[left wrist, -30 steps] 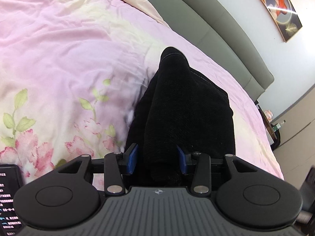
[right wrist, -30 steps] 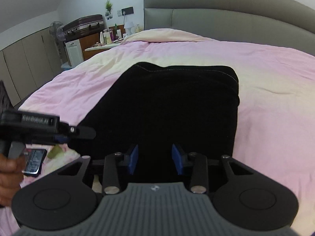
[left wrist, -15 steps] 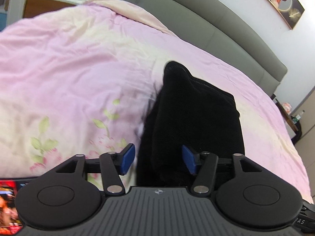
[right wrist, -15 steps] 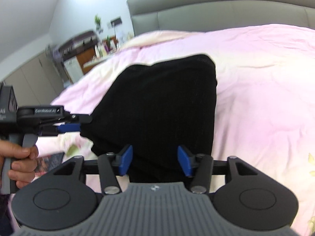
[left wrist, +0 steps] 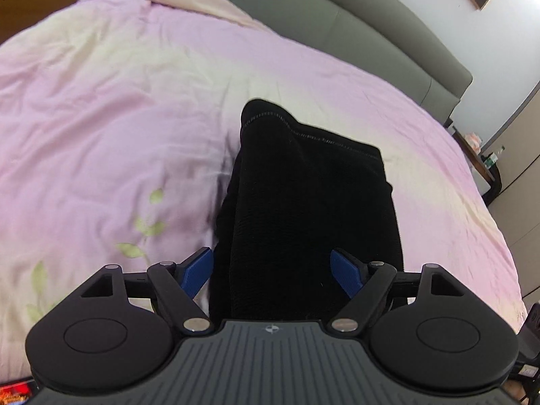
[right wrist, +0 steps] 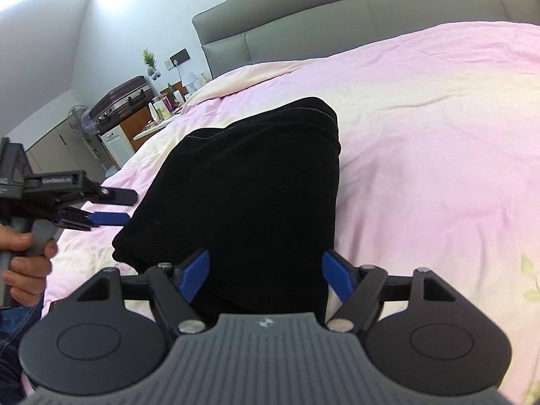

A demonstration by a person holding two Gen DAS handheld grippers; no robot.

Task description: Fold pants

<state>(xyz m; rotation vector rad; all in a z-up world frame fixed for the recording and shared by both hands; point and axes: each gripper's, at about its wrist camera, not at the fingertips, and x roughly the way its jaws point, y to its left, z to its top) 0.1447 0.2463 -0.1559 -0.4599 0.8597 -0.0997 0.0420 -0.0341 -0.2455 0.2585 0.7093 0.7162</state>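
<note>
The black pants (left wrist: 310, 209) lie folded in a thick stack on the pink bedspread (left wrist: 118, 118); a stitched hem edges the far end. My left gripper (left wrist: 273, 270) hovers over the stack's near end, its jaws opening, blue pads (left wrist: 197, 268) clear of the cloth. In the right wrist view the same black pants (right wrist: 249, 195) fill the middle. My right gripper (right wrist: 265, 271) is over their near edge, jaws opening, its pads not pressing the fabric. The left gripper (right wrist: 111, 207) shows at the left, beside the stack, held by a hand (right wrist: 23, 260).
A grey padded headboard (right wrist: 354, 23) runs along the far side of the bed. A bedside table with bottles, a suitcase (right wrist: 121, 101) and a fan stand at the left. A phone (left wrist: 15, 391) lies at the near left corner. A nightstand (left wrist: 479, 165) sits to the right.
Both grippers' jaws have spread wider and let go of the pants. Both have drawn back from the stack, the left rising a little; the right view has rolled.
</note>
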